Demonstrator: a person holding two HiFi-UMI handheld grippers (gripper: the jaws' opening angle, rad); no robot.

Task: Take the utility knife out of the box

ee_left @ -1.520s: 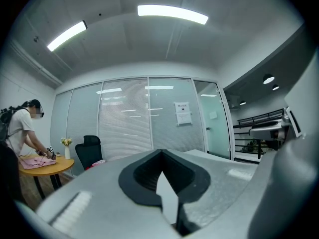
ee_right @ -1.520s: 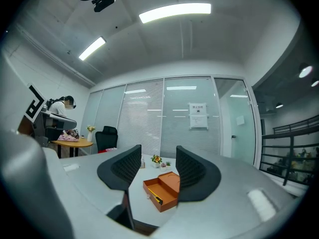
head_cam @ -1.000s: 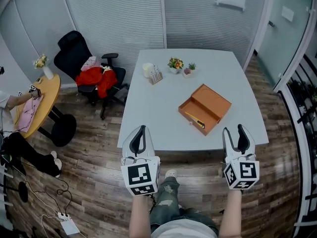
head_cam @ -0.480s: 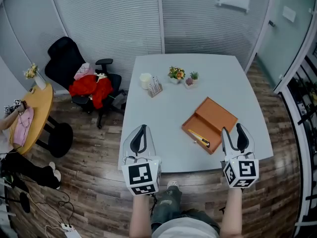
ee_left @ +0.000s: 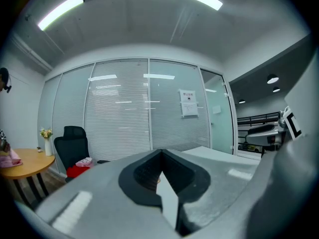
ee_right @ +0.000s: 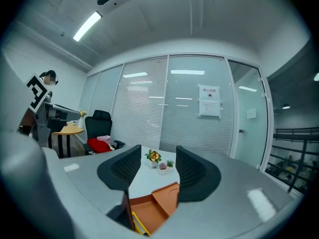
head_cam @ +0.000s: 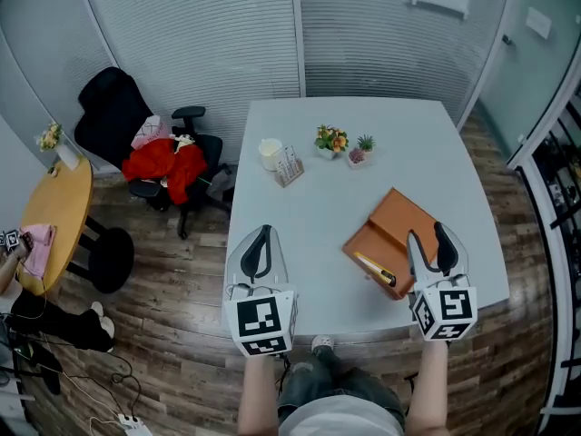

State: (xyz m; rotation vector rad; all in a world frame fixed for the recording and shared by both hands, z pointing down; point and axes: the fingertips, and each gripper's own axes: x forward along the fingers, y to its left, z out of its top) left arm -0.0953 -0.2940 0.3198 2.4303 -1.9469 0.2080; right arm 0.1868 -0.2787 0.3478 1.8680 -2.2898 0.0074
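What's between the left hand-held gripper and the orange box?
Bare table between left hand-held gripper and orange box, seen in the head view.

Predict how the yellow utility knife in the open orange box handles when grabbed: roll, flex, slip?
The utility knife looks slim and flat, so probably stiff and unlikely to roll. It lies diagonally in the shallow box, so a push would likely slide it into a wall. Its casing looks like smooth plastic; it might slip.

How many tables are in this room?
2. The big white table is in the middle; the round yellow table is at the far left. Others may be hidden.
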